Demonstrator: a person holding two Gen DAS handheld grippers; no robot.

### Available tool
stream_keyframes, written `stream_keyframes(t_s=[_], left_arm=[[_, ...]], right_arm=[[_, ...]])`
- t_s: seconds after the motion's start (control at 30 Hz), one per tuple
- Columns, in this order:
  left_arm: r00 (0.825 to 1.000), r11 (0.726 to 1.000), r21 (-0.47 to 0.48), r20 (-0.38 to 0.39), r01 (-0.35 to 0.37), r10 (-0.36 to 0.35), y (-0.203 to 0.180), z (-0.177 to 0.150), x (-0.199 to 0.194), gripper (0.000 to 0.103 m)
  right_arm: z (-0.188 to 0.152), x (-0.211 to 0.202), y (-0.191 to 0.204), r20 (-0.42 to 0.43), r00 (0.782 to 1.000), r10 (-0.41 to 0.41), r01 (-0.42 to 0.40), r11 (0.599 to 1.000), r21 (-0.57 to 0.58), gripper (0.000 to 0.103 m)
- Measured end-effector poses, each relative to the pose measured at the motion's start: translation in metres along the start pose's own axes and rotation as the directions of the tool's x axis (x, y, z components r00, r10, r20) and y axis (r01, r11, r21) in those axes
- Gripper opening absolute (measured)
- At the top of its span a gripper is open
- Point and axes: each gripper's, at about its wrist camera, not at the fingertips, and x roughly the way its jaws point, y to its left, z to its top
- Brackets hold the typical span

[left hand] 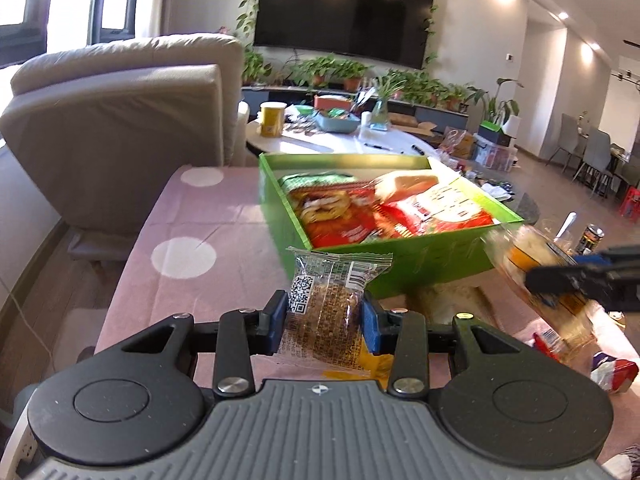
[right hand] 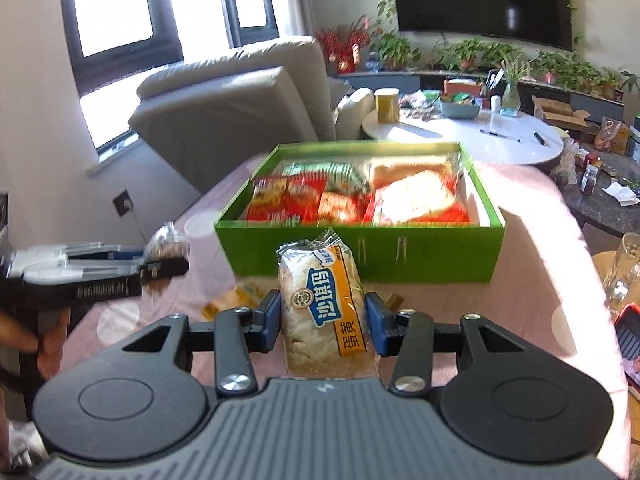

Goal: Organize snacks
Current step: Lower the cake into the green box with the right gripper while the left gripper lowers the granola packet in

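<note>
Our left gripper (left hand: pixel 324 322) clamps a clear-wrapped brown cake with a QR code (left hand: pixel 326 312); our right gripper (right hand: pixel 322 320) clamps a pale yellow-labelled wrapped cake (right hand: pixel 324 312). Both hover just before the open green cardboard box (right hand: pixel 360 256), full of snack packets (right hand: pixel 304 198), on the pink dotted tablecloth (left hand: pixel 200 236).

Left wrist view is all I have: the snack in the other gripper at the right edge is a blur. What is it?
Observer: A clear-wrapped pale layered cake bar with a blue and orange label, clamped upright between the right gripper pads.
Operator: Anything lying under that gripper?
Observer: Yes, a small yellow-orange packet lies on the pink spotted tablecloth, left of the bar.
Operator: Is the box's front wall plain?
Observer: No. The open green cardboard box has two small pale marks on its front wall; I cannot make out what they are.
</note>
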Motion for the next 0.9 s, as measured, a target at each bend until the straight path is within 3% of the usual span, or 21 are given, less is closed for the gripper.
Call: stream_keyframes(t_s=[0.37,0.9], left_arm=[[0.999,0.998,0.048,0.027,0.043,-0.044,-0.025,0.022,0.011,0.035],[0.999,0.996,0.085,0.025,0.036,-0.038,-0.041,0.04,0.032,0.036]], right_arm=[[0.027,0.009,-0.005,0.056,0.998,0.007,-0.01,0.999,0.053,0.085],[0.053,0.032,-0.019,0.082,0.996,0.029,-0.038,0.994,0.102,0.085]])
